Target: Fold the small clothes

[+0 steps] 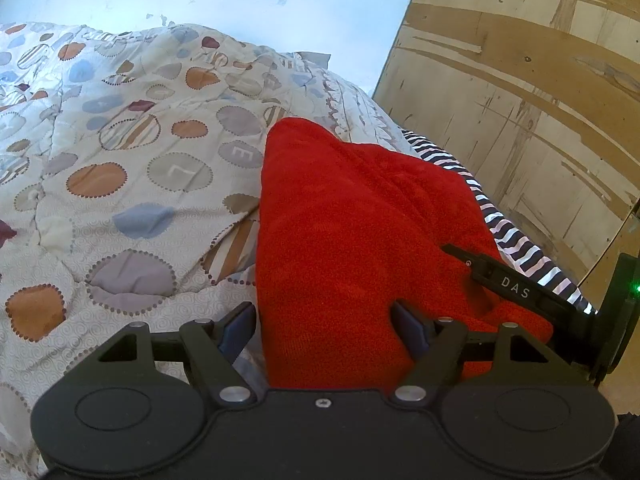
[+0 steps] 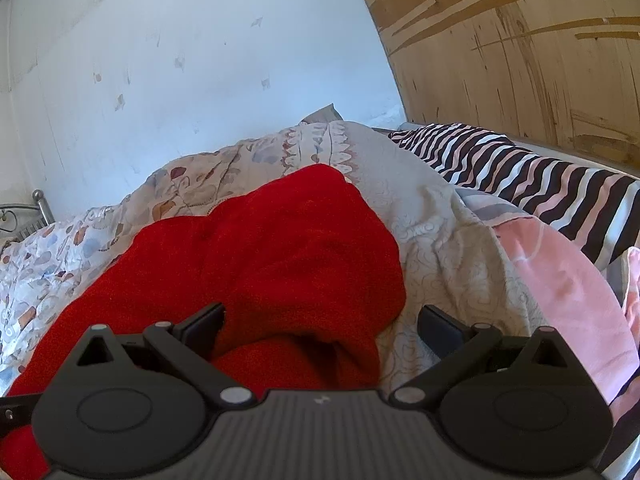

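I have the red garment (image 1: pixel 360 220) lying on the bed, spread over the patterned quilt (image 1: pixel 120 152) so that the soft, broad surface carries it while I work the folds. In the left wrist view it fills the middle and runs from 6 o'clock up towards 12. My left tool (image 1: pixel 324 328) stands spread, one pad off the cloth's left edge at about 7 o'clock, the other resting on the red fabric at about 5 o'clock; it straddles that edge without pinching, which I judge is a set-up for taking the hem. My right tool (image 2: pixel 320 324) is spread too, its left pad over the red cloth and its right pad over the quilt, bracketing the garment's near corner, where a fold already curls under. A striped cloth (image 2: pixel 520 168) and a pink cloth (image 2: pixel 560 280) lie at 2 to 3 o'clock, kept apart from the piece in hand.
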### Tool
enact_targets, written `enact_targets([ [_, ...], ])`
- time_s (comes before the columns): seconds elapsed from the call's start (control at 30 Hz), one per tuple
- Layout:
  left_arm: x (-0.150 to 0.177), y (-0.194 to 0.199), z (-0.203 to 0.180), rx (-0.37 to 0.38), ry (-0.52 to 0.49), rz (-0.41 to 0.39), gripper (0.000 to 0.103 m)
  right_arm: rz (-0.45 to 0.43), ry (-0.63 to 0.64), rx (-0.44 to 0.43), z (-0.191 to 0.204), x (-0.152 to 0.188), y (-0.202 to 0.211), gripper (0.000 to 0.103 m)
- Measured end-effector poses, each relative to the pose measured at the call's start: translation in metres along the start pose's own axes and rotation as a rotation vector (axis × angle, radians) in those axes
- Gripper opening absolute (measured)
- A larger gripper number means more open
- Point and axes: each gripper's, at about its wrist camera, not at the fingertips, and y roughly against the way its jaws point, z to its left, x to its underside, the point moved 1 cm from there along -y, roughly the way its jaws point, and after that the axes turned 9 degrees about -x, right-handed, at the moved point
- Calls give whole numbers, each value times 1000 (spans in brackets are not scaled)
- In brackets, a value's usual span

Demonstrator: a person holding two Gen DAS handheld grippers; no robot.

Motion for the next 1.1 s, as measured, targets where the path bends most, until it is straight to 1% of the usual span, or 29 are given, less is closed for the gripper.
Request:
enact_targets([
  [0.23, 0, 0, 1, 2, 6, 0, 77, -3, -2, -1, 0, 1, 0, 103],
  [0.3, 0, -1, 1, 2, 7, -1, 78, 11, -13, 5, 3, -5, 5, 103],
  [0.33, -1, 0, 2, 0, 8, -1, 78, 9, -15, 4, 7, -8, 11, 103],
  [0.43, -2, -1, 5, 4, 13, 3, 78, -35, -5, -24, 17, -11, 39, 103],
  [0.53, -3, -1, 6, 8, 15, 6, 78, -72, 14, -96, 30, -7, 73, 103],
  [0.63, -4, -1, 6, 5, 19, 5, 78, -56, 50, -126, 41, 1, 92, 103],
  [0.73, -4, -1, 6, 5, 26, 8, 78, 14, 59, -96, 42, 15, 90, 103],
  [0.8, -4, -1, 6, 7, 24, 9, 78, 76, 47, -38, 36, 29, 83, 103],
  [0.83, -4, -1, 6, 9, 17, 11, 78, 81, 31, -39, 33, 35, 82, 103],
  [0.9, -3, -1, 5, 9, 10, 12, 80, 59, -6, -35, 29, 43, 83, 103],
  [0.97, -3, -2, 4, 6, 9, 13, 81, 39, 7, -25, 31, 49, 83, 103],
  [1.1, -4, -2, 3, 4, 4, 14, 82, 31, -15, -44, 27, 48, 83, 103],
])
